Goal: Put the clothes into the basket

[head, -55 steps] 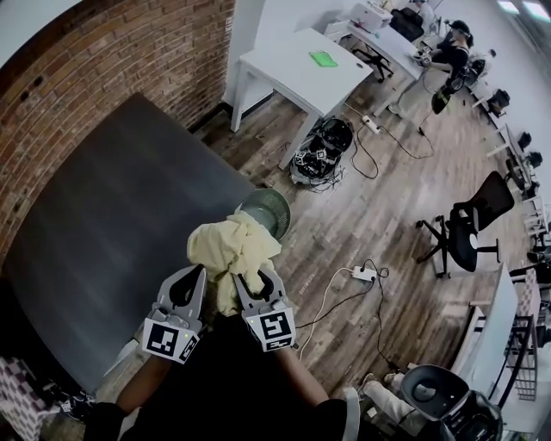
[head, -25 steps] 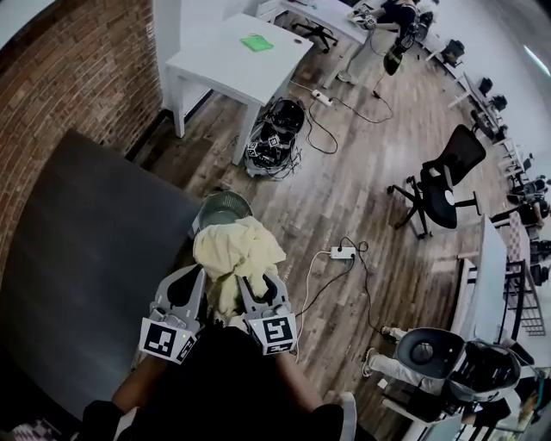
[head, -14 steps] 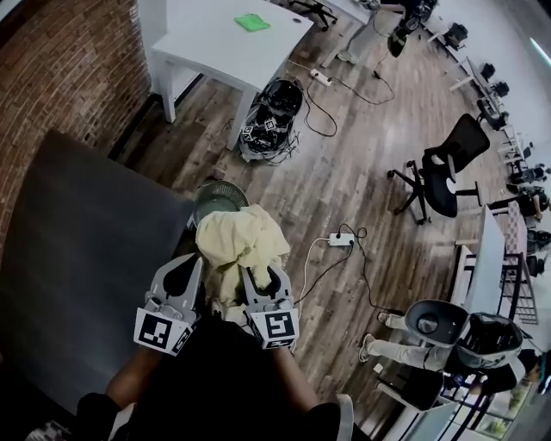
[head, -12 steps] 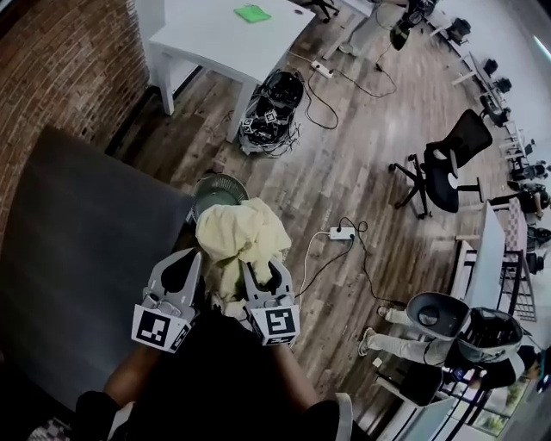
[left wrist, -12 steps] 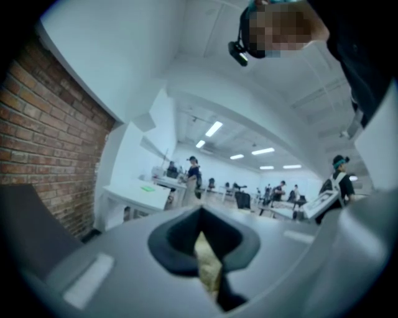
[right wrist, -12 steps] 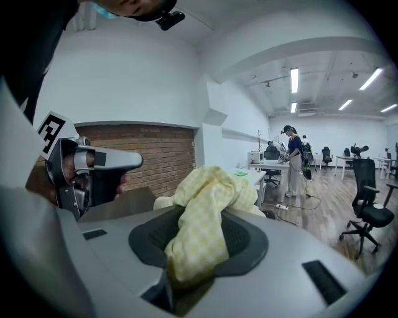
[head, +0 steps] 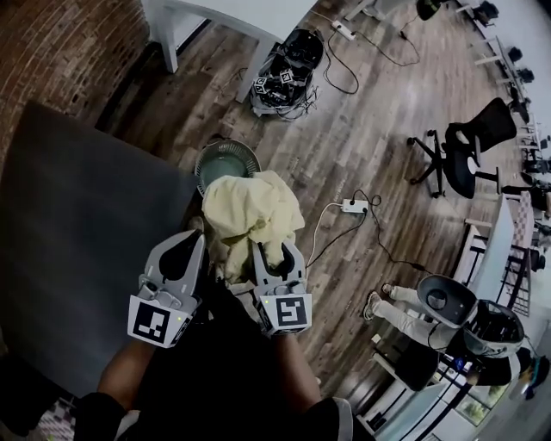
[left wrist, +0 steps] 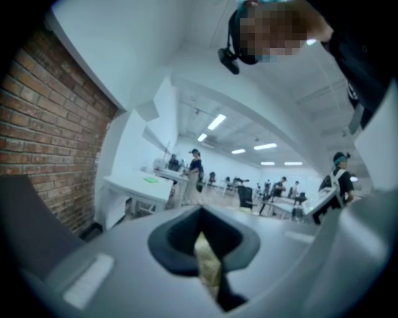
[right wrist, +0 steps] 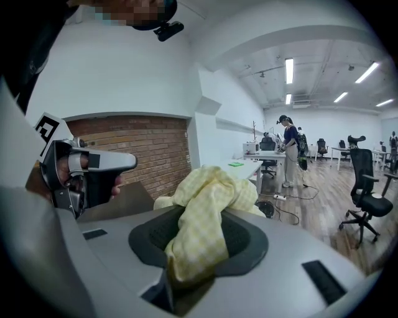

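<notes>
- Nearest, the right gripper [head: 275, 250] is clamped on the yellow checked cloth [head: 250, 207]. In the right gripper view the fabric fills the gap between its jaws.
- The left gripper [head: 196, 238], just beside it, has its jaws drawn together, with a thin strip of the same cloth caught in the slit.
- Under both lies a dark grey surface [head: 77, 215], and its right edge meets a wooden plank floor [head: 370, 129].
- The round mesh basket [head: 211, 153] stands on the floor at that edge. Further off are a power strip [head: 353, 205], a black office chair [head: 469, 155], a brick wall [head: 52, 52] and a white table [head: 215, 7] cut off by the frame.
- The cloth covers the right gripper's fingertips and the near rim of the basket – how high it hangs over the rim I cannot tell.
- The cloth's long axis follows the jaws: pinched end toward the person, bunched end forward toward the basket.
</notes>
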`<state>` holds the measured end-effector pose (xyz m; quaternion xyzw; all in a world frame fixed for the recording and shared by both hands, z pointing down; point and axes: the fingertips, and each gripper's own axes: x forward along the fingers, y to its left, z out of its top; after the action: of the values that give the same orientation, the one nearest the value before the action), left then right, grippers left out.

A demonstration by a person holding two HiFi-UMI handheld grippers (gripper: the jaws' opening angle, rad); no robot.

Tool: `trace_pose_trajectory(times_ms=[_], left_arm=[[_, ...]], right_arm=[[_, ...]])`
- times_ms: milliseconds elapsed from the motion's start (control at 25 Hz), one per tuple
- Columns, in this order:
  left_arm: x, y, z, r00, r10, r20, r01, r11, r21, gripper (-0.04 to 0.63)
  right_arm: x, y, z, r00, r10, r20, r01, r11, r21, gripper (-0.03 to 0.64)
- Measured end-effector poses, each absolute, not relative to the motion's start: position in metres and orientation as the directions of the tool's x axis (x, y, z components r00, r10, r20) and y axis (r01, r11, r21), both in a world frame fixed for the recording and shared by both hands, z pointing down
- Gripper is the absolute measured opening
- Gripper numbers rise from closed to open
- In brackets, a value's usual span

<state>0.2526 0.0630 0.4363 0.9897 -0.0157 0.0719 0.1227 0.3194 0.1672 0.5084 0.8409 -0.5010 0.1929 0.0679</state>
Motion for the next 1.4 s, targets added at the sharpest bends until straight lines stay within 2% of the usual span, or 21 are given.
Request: trace_pose_trajectory(times_ms=[720,1400], left_arm=[[0.290,0.018,0.517,0.975,-0.014,0.223,-0.079,-0.955,0.287,0.005],[0.308,0.013,0.552,0.968,-0.012,0.251,-0.093,-0.946,0.310,0.005]], right_arm=[[0.365,0.125,0.605,0.467,-0.749,0.470,-0.800,-0.584,-0.136,0.137],[0.387,0.113,0.737,0.396,-0.670,0.628,-0.767,-0.618,-0.175,0.137]])
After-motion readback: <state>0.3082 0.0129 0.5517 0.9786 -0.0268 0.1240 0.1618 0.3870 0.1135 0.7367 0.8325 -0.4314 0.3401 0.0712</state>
